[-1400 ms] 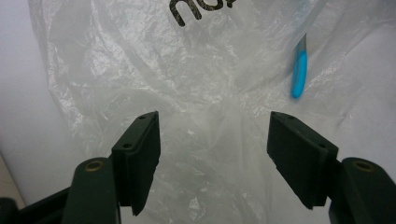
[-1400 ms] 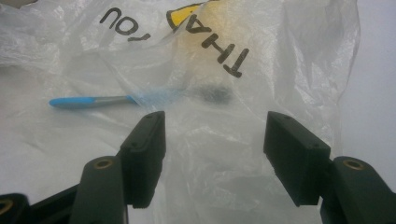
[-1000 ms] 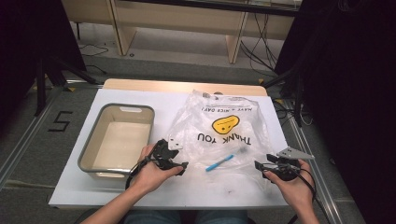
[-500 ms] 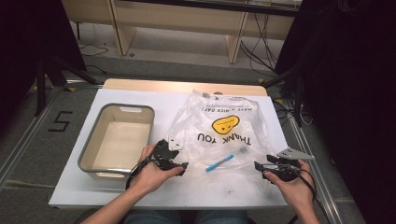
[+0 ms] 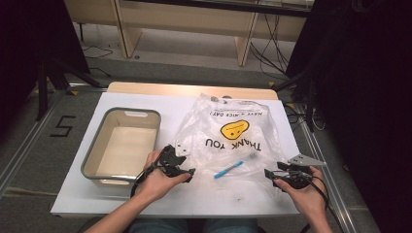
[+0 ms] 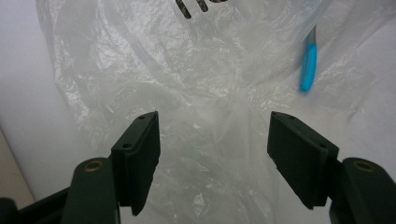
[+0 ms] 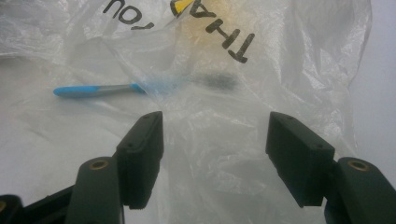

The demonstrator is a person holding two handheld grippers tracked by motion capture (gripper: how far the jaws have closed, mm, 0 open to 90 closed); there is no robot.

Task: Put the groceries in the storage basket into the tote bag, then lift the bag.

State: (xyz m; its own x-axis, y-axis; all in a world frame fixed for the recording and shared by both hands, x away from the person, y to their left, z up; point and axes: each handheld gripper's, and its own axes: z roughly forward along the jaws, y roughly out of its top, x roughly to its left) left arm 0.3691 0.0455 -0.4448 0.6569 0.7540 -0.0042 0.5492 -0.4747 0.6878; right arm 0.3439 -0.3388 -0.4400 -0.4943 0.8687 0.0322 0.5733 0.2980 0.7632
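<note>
A clear plastic bag (image 5: pixel 233 133) printed "THANK YOU" with a yellow smiley lies crumpled on the white table (image 5: pixel 145 104). A blue-handled toothbrush (image 5: pixel 228 169) rests at its near edge, its head tucked under the plastic (image 7: pixel 212 80). My left gripper (image 5: pixel 187 171) sits at the bag's near left corner, jaws open over the crinkled film (image 6: pixel 215 140); the toothbrush handle (image 6: pixel 308 60) lies to the upper right. My right gripper (image 5: pixel 270 174) rests at the bag's near right corner, open above the plastic (image 7: pixel 215 140), with the toothbrush (image 7: pixel 93 89) ahead of it to the left.
A grey rectangular bin (image 5: pixel 92 160) with an empty pale floor stands on the left of the table. Wooden shelving legs and cables lie on the floor beyond the far edge. Dark equipment crowds the right side.
</note>
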